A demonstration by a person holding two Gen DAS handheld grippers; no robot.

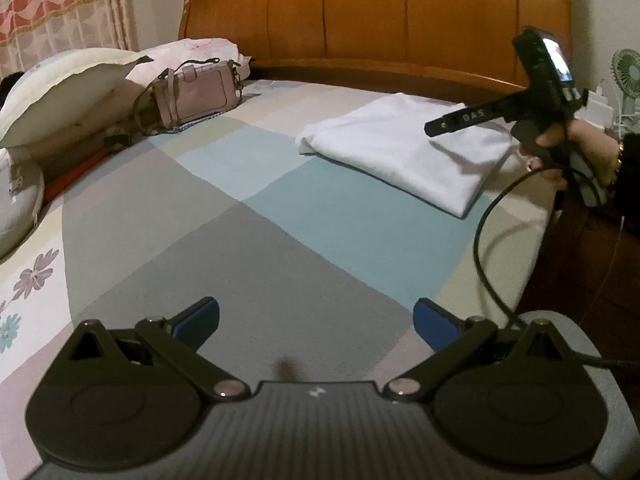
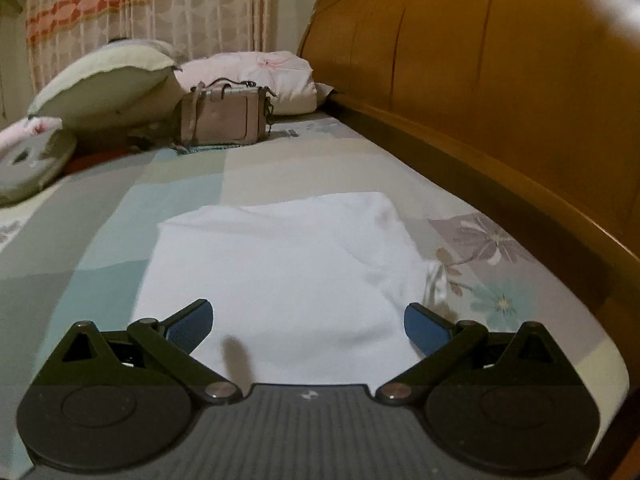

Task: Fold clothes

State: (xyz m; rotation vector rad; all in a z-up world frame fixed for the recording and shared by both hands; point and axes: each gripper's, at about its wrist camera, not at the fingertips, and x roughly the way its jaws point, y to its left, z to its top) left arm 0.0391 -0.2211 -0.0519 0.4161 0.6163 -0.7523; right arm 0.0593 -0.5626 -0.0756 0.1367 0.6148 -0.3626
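A white garment (image 1: 404,148) lies folded into a flat rectangle on the patchwork bedsheet (image 1: 248,216), near the wooden headboard. In the right wrist view the same white garment (image 2: 280,268) fills the middle, just beyond my right gripper (image 2: 308,326), which stands open above its near edge with nothing between the blue pads. My left gripper (image 1: 318,320) is open too, over bare sheet well short of the garment. In the left wrist view the right gripper (image 1: 440,124) shows at the right, held by a person's hand (image 1: 580,148) above the garment's far corner.
A pink handbag (image 1: 196,94) and pillows (image 1: 60,96) sit at the far left of the bed. The headboard (image 1: 380,12) runs along the back. A cable (image 1: 486,248) hangs from the right gripper. A small fan (image 1: 626,70) stands past the bed's right edge.
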